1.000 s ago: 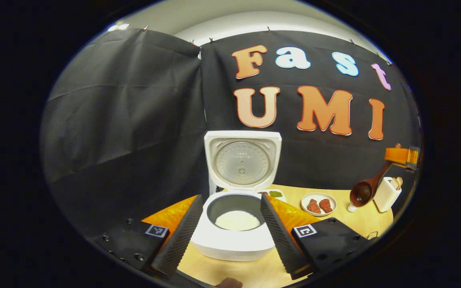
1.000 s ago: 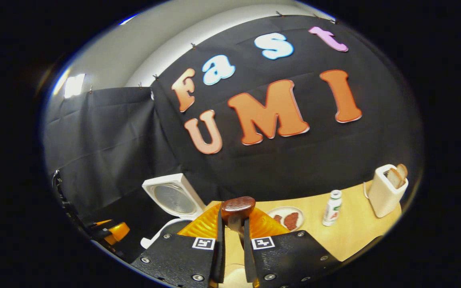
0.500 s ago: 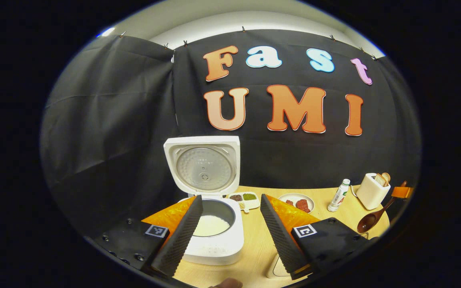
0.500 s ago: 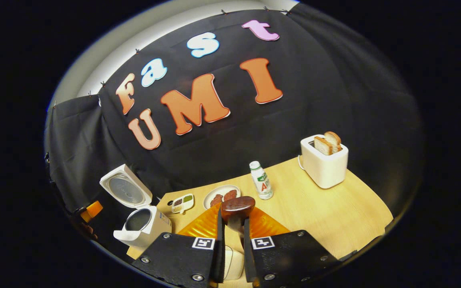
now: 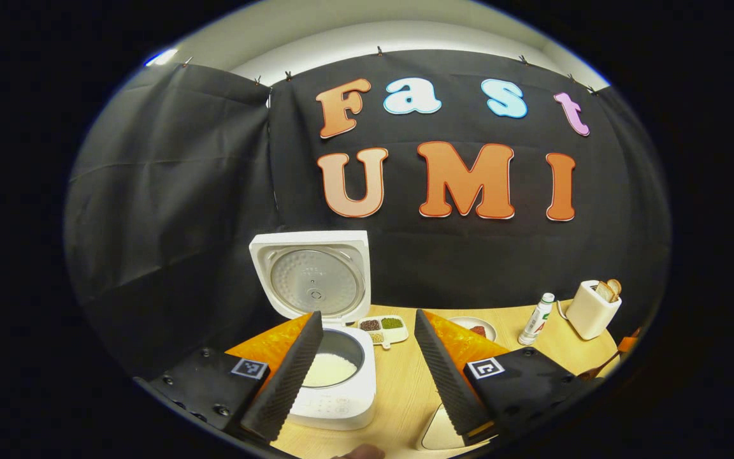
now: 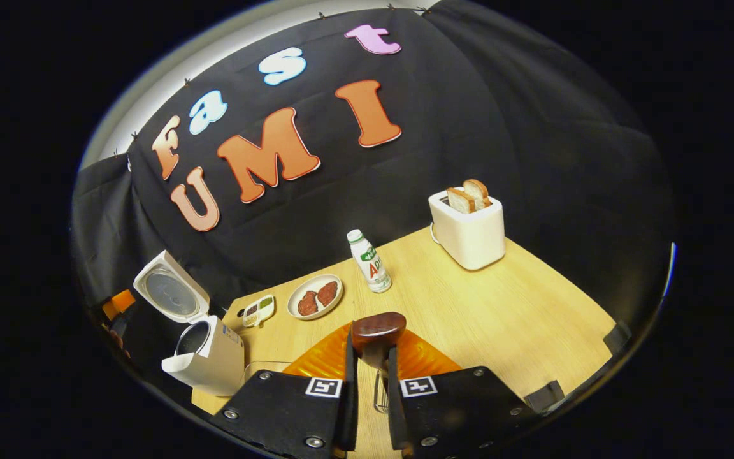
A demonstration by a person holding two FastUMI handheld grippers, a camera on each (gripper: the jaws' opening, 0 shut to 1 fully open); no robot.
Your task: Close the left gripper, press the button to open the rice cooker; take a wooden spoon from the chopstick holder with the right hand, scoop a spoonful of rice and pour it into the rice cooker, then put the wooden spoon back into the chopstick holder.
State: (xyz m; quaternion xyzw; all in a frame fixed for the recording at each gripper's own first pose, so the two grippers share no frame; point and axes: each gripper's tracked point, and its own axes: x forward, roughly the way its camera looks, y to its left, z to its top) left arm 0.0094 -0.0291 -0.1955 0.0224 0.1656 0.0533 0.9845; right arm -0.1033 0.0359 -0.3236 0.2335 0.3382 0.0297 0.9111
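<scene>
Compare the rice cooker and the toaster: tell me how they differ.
The rice cooker has its lid swung up and open; the toaster has no lid, only top slots. The rice cooker holds white rice in its pot; the toaster holds two bread slices standing up. The rice cooker sits at the table's left, the toaster at the far right. Both are white.

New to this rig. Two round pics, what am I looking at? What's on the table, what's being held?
No robot arm here: a person holds a two-finger gripper in each hand, and a fisheye camera rides on each one. In the left gripper view, the left gripper is open, facing the rice cooker, lid up, rice inside. In the right gripper view, the right gripper is shut on a wooden spoon. On the table: a toaster with bread, a bottle, a plate of meat and a small divided dish.
</scene>
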